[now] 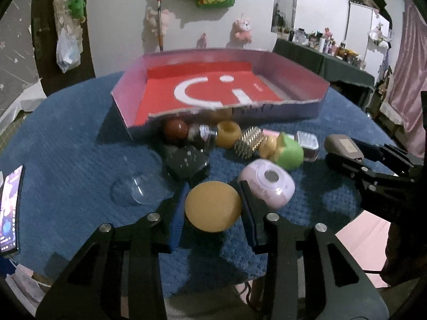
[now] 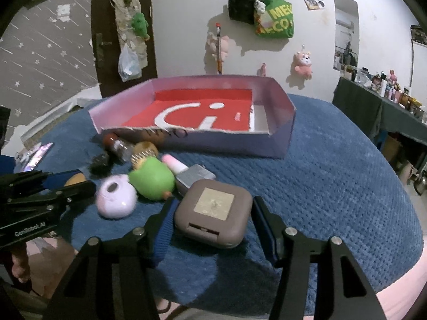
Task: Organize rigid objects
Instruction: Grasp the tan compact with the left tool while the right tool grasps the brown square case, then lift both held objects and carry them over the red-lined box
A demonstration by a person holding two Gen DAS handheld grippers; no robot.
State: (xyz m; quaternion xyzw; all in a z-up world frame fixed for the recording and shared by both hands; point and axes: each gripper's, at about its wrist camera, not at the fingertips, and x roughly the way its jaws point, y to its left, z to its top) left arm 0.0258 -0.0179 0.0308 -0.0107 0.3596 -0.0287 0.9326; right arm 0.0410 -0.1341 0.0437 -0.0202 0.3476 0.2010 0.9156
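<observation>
Your room is dim: a pale wall hung with plush toys and a green bag (image 2: 277,18), and a cluttered dark side table (image 2: 387,112) at the right. In front of you a blue textured cloth (image 2: 333,176) covers the desk. On it, at the far side, sits the shallow lilac box (image 2: 283,122) with a red floor and white smiley mark; nothing shows inside it. Its near wall is ragged, and the lettering on it is too blurred to read.

Between the box and you lies a cluster of small things, some half hidden behind others: a green rounded toy (image 2: 152,177), a lilac rounded case (image 1: 267,184), a clear cup (image 1: 138,186) on its side that is hard to make out against the cloth, a black item (image 1: 186,160), a brown ball (image 1: 175,130), a small jar (image 1: 200,133), a yellow ring (image 1: 228,133) and a spiky gold piece (image 1: 248,142). A lit phone (image 1: 9,208) is cut off at the left edge.

Your left hand-held gripper (image 1: 213,210) has its blue pads against both sides of the round tan disc (image 1: 212,208), clamped on it. Your right hand-held gripper (image 2: 213,222) straddles the grey-brown square case (image 2: 213,213); the left pad meets its side, while the right pad stands just off it, so the jaws look not quite clamped.
</observation>
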